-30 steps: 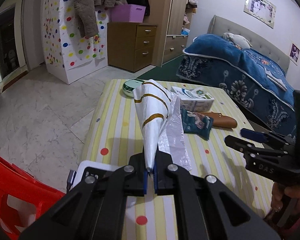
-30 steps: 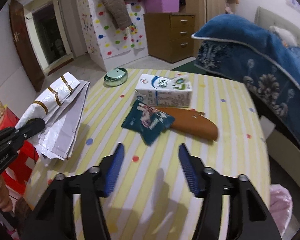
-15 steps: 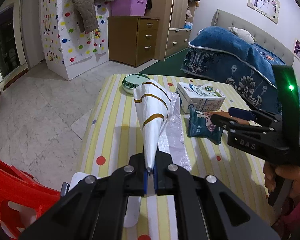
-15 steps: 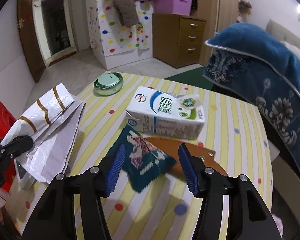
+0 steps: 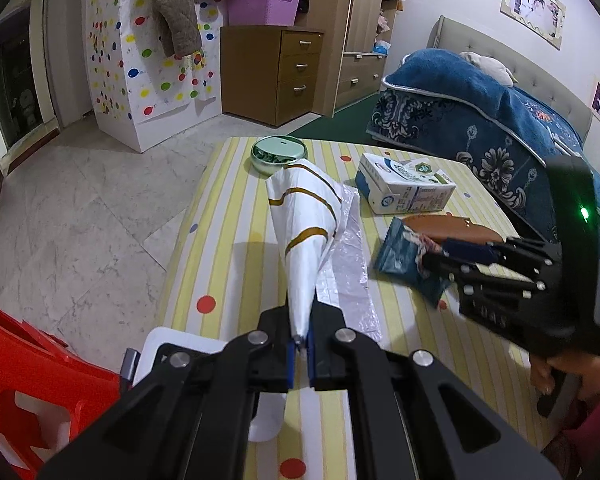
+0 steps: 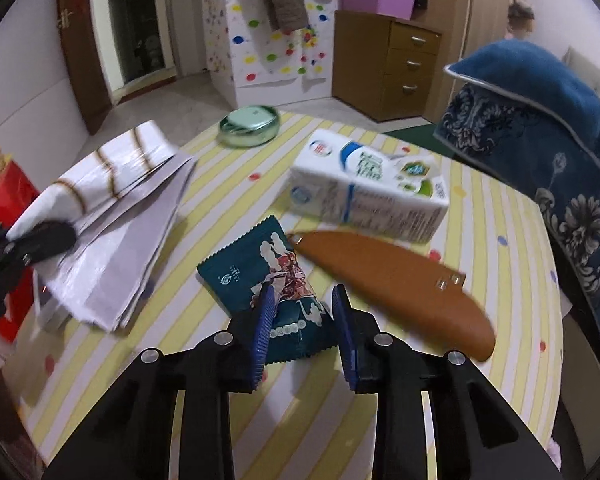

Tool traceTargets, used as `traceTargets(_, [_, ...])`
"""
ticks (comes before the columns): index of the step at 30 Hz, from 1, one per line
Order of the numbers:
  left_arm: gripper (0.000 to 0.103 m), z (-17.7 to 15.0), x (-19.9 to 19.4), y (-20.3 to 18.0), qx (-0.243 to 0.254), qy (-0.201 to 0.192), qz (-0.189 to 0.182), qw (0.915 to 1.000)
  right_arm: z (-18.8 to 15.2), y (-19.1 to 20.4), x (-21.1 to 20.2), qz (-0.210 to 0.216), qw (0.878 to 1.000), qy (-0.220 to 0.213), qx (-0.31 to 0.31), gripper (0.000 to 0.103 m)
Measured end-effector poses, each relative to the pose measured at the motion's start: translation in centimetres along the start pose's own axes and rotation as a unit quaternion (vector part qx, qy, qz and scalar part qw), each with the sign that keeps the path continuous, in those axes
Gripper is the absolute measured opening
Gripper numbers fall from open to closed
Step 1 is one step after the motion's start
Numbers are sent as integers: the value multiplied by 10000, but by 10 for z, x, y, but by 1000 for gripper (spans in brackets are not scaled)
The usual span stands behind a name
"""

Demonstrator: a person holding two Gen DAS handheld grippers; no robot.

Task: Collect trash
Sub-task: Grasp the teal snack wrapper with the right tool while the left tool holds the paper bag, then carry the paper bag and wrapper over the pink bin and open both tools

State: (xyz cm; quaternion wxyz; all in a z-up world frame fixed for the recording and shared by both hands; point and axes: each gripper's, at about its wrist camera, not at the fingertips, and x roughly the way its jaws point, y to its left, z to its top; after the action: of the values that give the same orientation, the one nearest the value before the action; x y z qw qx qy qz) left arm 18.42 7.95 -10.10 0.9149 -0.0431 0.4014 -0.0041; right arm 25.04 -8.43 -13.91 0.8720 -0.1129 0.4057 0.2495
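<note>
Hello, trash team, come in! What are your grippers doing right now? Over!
Left gripper shut on white trash bag. Right gripper open, straddling teal snack wrapper. Brown case and milk carton lie close beside it.

From my right wrist view, the snack packet (image 6: pixel 260 276) lies on the table (image 6: pixel 500 216) at 12 o'clock, milk carton (image 6: pixel 372 188) behind it at 1, leather sheath (image 6: pixel 396 280) touching its right, bag (image 6: pixel 116 216) at 10, tin (image 6: pixel 250 126) beyond at 11.
</note>
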Motion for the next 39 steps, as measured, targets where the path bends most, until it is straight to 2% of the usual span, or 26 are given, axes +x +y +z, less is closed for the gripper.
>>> traceTargets(4, [2,-4,-5,-2,2,17,-8,10000,-8,1,-5,275,9993,98,214,32])
traceTargets(6, [2,-6,-8,-3,6,24,-3,10000,-12,1,-7,229,9994,121,219,32])
traceTargets(12, [2,-11,-16,-7,42,28,-39,10000,-26,1,-20,452,9982,233,325,33])
traceTargets(15, [2,-14,-20,-12,97,36,-48,9999,-36,2,-25,710,9961,349,397,44])
traceTargets(19, [2,-18,-25,-17,141,38,-70,9999,-47,0,-38,863,9942,328,546,46])
traceTargets(23, [2,-21,-32,-20,167,2,-68,9998,-54,1,-59,807,9944,58,677,46])
traceTargets(26, [2,-24,-35,-22,189,-7,-73,9998,-56,11,-66,635,9968,-40,483,46])
traceTargets(28, [2,-25,-36,-24,190,5,-83,9998,-56,16,-59,464,9984,80,314,46])
traceTargets(31, [2,-27,-38,-24,192,8,-87,9998,-59,13,-43,372,9982,277,377,46])
traceTargets(32, [2,-28,-40,-24,201,1,-87,9998,-60,13,-44,380,9981,241,418,44])
traceTargets(35, [2,-29,-43,-25,223,-2,-70,9997,-64,18,-47,435,9979,257,408,27])
traceTargets(37, [2,-30,-44,-26,220,-3,-78,9997,-68,25,-52,413,9983,251,340,23])
traceTargets(39, [2,-31,-45,-27,220,4,-95,9997,-71,32,-61,353,9988,189,279,8])
